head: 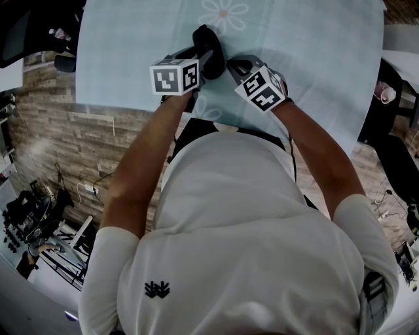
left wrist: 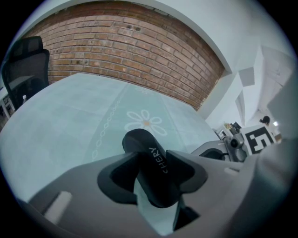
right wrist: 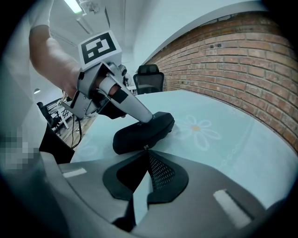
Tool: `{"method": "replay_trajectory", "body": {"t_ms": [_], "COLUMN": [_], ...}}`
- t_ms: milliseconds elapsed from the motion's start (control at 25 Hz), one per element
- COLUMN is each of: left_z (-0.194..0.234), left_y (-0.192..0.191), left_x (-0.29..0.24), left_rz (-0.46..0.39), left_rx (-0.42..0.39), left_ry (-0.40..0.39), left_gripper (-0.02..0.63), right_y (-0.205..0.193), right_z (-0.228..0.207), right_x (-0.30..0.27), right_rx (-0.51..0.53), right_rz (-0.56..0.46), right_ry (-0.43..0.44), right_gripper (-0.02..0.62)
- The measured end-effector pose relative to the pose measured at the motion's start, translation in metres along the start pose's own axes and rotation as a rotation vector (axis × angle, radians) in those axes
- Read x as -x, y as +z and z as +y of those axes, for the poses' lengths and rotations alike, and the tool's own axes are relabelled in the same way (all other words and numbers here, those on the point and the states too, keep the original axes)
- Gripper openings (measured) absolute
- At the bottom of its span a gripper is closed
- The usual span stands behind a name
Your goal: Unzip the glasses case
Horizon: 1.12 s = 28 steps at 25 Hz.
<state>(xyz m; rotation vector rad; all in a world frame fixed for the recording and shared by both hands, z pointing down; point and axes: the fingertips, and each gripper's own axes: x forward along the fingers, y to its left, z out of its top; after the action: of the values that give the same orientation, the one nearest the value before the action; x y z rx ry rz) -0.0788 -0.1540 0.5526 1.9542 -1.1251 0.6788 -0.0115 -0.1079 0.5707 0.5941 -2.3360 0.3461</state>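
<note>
A black glasses case [head: 208,39] lies on the pale blue tablecloth [head: 131,52], near the table's front edge. In the left gripper view the case [left wrist: 139,142] shows white lettering and sits squeezed between the jaws of my left gripper [left wrist: 150,161], which is shut on it. My right gripper [right wrist: 146,152] meets the case [right wrist: 139,132] at its near side, its pad tips closed together on the small zipper pull [right wrist: 145,147]. In the head view the left gripper [head: 207,62] and the right gripper [head: 230,65] come together at the case. The zip line itself is hard to make out.
A daisy print [head: 224,13] marks the cloth beyond the case. A black office chair [left wrist: 23,69] stands at the table's far left, in front of a brick wall [left wrist: 139,42]. Cables and gear [head: 33,216] lie on the floor to the left.
</note>
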Motion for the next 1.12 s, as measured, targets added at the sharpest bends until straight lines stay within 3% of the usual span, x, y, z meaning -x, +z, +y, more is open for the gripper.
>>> {"method": "replay_trajectory", "body": {"t_ms": [1120], "left_z": [-0.004], "left_y": [0.004], "left_x": [-0.002], "left_rz": [0.022], "left_rx": [-0.068], "left_ry": [-0.037], "left_gripper": [0.236], "right_y": [0.038], "right_z": [-0.05], "right_x": [-0.017], "right_rx": [0.062], "right_rz": [-0.005], "right_ry": [0.055], "right_gripper": [-0.002]}}
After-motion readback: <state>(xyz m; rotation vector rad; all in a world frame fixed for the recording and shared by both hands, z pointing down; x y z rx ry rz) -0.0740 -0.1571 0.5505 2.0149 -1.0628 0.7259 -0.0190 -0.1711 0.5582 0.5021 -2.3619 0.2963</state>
